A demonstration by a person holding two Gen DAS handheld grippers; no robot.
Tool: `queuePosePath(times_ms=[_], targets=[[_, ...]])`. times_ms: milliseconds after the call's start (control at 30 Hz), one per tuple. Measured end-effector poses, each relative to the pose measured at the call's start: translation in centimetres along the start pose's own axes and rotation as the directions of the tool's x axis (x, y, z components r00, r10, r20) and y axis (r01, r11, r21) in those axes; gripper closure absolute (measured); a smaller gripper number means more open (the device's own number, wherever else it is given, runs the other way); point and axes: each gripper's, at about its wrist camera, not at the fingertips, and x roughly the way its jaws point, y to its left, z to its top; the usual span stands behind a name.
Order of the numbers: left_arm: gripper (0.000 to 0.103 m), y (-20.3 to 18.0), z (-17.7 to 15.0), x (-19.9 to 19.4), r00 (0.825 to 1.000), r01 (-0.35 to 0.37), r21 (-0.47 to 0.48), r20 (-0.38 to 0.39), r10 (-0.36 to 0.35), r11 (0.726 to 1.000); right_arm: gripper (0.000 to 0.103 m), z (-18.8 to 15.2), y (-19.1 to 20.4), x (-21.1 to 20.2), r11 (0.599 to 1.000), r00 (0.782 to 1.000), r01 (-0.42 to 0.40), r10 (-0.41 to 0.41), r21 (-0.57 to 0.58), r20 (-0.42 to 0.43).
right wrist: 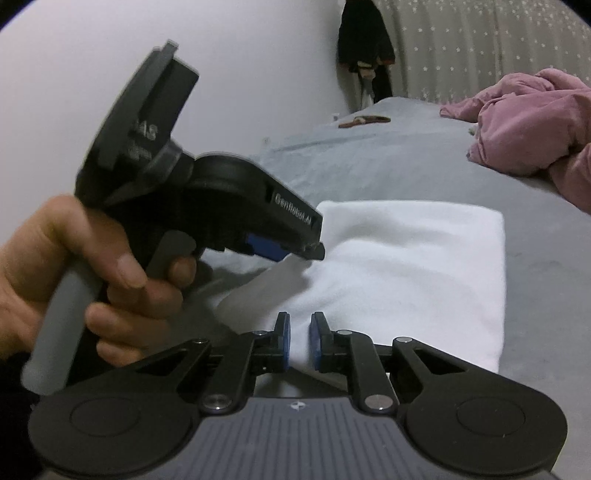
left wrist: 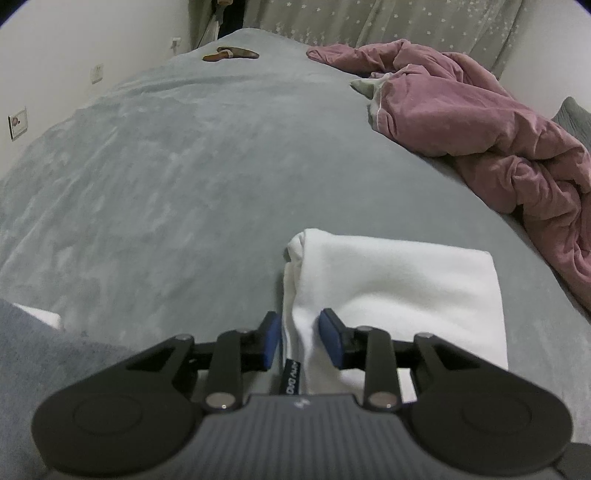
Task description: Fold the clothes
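Two grippers are set on the near edge of the white garment [left wrist: 399, 295] (folded, on the grey bed [left wrist: 166, 184]): left gripper [left wrist: 299, 341] slightly parted around cloth, right gripper [right wrist: 300, 341] pinched on it. Next, the edge should be lifted over.

Folded garment [left wrist: 399, 291] lies near on the bed [left wrist: 166, 177]; crumpled quilt [left wrist: 480, 125] far right; small object [left wrist: 231, 54] at far edge

A home bedroom: a grey-covered bed [left wrist: 166, 177] fills the frame, star-patterned curtains [left wrist: 388, 22] upper right, wall sockets [left wrist: 17, 123] at left.
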Motion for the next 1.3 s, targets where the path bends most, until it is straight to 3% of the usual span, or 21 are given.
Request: queuePosePath(times_ms=[233,433,567,667,767,967,1033,1300], targets=[[0.08,-0.2,0.3,-2.4,0.997,0.068,0.006,0.038,-0.068,0.998,0.089,0.1,-0.8,0.7,1.0,1.0,-0.003,0.003,0.0,-0.016],[0.079,-2.3,-0.8,-3.6,0.984,0.147,0.124,0.081,-0.158,0.981,0.09,0.0,-0.9,0.7,1.0,1.0,-0.008,0.008,0.018,-0.006],[0.08,-2.2,-1.4,-0.8,0.996,0.088,0.117,0.006,-0.089,0.989,0.09,-0.1,-1.0,0.6,0.999,1.0,-0.011,0.011,0.029,0.0],[0.083,-1.9,-1.4,-0.8,0.996,0.09,0.11,0.004,-0.091,0.99,0.09,0.1,-1.6,-0.4,0.999,1.0,-0.021,0.021,0.028,0.023],[0.084,-2.2,-1.5,-0.6,0.997,0.079,0.123,0.006,-0.08,0.989,0.083,0.2,-2.7,-2.5,0.999,0.998,-0.012,0.009,0.043,0.067],[0.084,-2.3,-1.6,-0.5,0.998,0.063,0.132,0.007,-0.064,0.989,0.082,1.9,-10.4,-4.3,0.966,0.988,0.066,-0.099,0.251,0.12],[0.084,-2.3,-1.6,-0.5,0.998,0.059,0.136,0.007,-0.061,0.989,0.082,2.6,-12.2,-3.9,0.957,0.988,0.064,-0.101,0.285,0.118],[0.084,-2.5,-1.8,-0.5,0.999,0.047,0.151,0.012,-0.049,0.987,0.087,4.6,-13.3,-1.0,0.972,0.989,0.112,-0.13,0.207,0.075]])
